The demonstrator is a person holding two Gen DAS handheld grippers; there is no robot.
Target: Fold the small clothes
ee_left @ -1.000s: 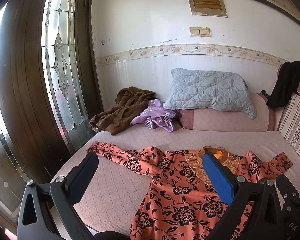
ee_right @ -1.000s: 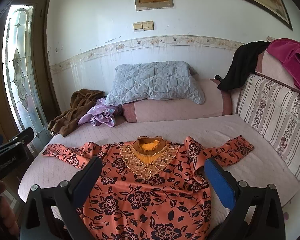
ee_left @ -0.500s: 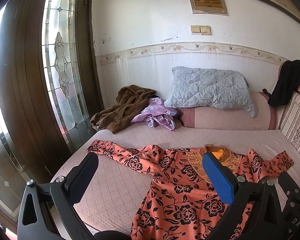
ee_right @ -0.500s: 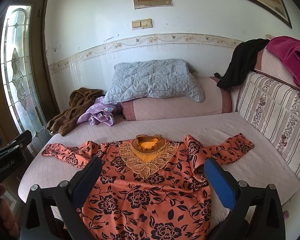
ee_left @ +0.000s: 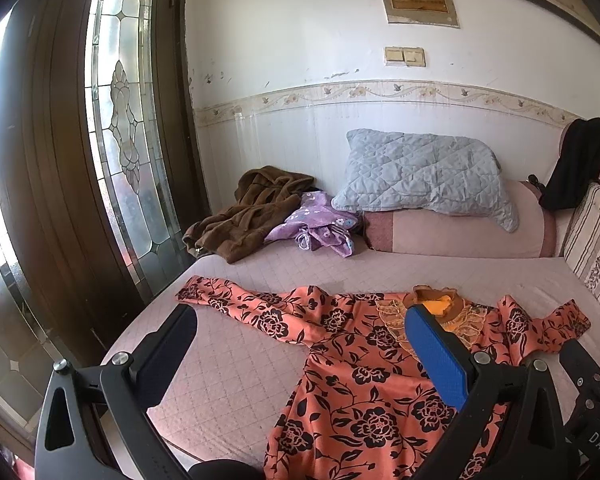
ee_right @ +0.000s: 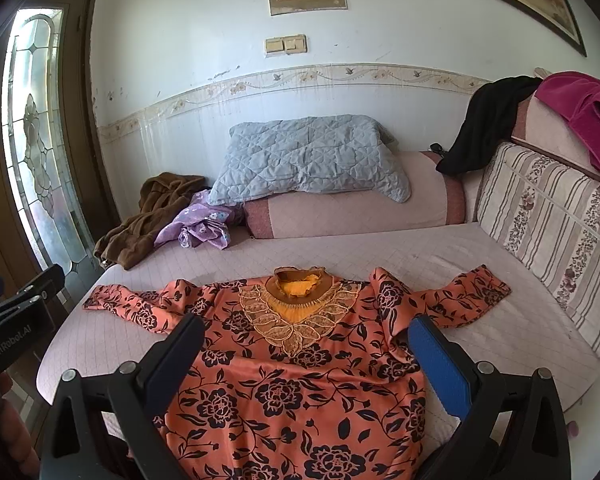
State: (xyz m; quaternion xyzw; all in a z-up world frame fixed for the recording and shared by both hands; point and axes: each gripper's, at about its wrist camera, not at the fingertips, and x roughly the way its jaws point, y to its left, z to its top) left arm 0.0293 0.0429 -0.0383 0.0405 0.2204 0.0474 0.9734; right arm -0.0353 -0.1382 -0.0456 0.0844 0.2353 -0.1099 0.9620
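Observation:
An orange top with black flowers (ee_right: 300,384) lies spread flat, face up, on the pink quilted bed (ee_right: 380,248), both sleeves out to the sides and the collar toward the wall. It also shows in the left wrist view (ee_left: 360,360), with its left sleeve (ee_left: 236,300) stretched toward the door. My left gripper (ee_left: 300,340) is open and empty, held above the bed's near left part. My right gripper (ee_right: 304,344) is open and empty, held above the top's chest.
A brown robe (ee_right: 148,216) and a crumpled purple garment (ee_right: 200,228) lie at the back left. A grey pillow (ee_right: 312,160) rests on a pink bolster (ee_right: 352,212). Striped cushions (ee_right: 552,236) with black and magenta clothes line the right. A glazed door (ee_left: 116,140) stands left.
Both grippers have drawn back and risen a little, so the top sits slightly lower and farther in both views. The top has not moved.

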